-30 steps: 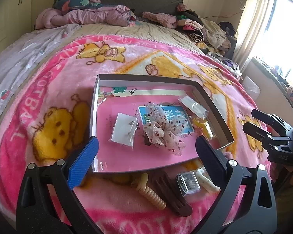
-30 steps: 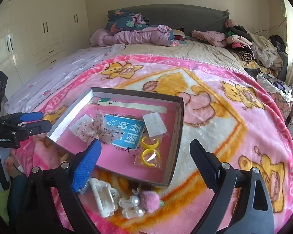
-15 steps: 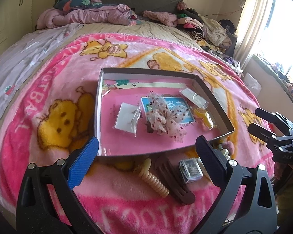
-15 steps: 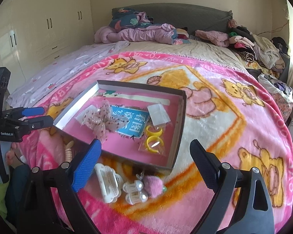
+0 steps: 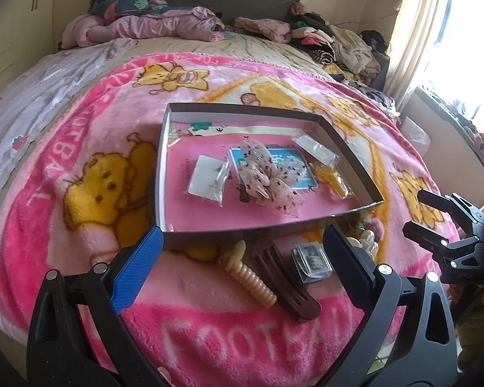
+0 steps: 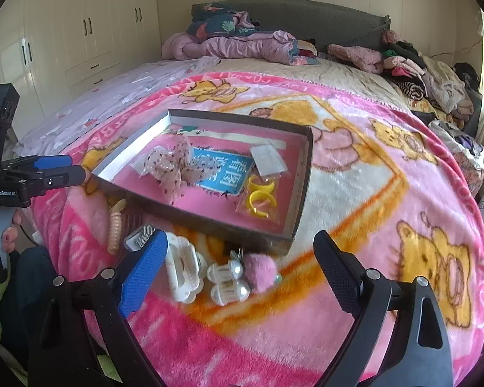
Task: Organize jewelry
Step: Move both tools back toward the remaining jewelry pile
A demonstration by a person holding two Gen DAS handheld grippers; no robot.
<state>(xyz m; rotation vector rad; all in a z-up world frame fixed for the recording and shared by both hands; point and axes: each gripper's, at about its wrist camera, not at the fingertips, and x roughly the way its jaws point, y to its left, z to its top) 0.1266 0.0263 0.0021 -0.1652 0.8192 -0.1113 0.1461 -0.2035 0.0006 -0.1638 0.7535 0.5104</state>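
Currently, both grippers hang above the near edge of a pink cartoon blanket (image 6: 355, 174) spread over a bed. The left gripper (image 5: 242, 267) has its jaws spread wide and holds nothing; beneath and between its fingers lie a cream spiral hair clip (image 5: 253, 282), a brown hair claw (image 5: 287, 283) touching it on the right, and a small clear packet with a dark insert (image 5: 311, 261). The right gripper (image 6: 240, 264) is likewise wide open and empty. Below it rest a white hair claw (image 6: 184, 272), two white pearl-tipped clips (image 6: 227, 280) and a pink pom-pom (image 6: 260, 271), all close together on the blanket just outside the box.

A shallow grey-walled box (image 5: 160, 167) with a pink floor sits farther in on the blanket. Inside it are a dotted sheer bow (image 5: 267, 177) lying over a blue printed card (image 6: 224, 174), a clear bag with a white card (image 5: 208, 180) to the left of the bow, a second flat clear bag (image 6: 267, 161) near the far right corner, and a bag of yellow rings (image 6: 259, 195) against the right wall.

Each gripper appears at the edge of the other's view, well apart. Heaped clothing (image 6: 416, 74) lies at the far end of the bed, and white wardrobes (image 6: 64, 42) stand along the left wall.
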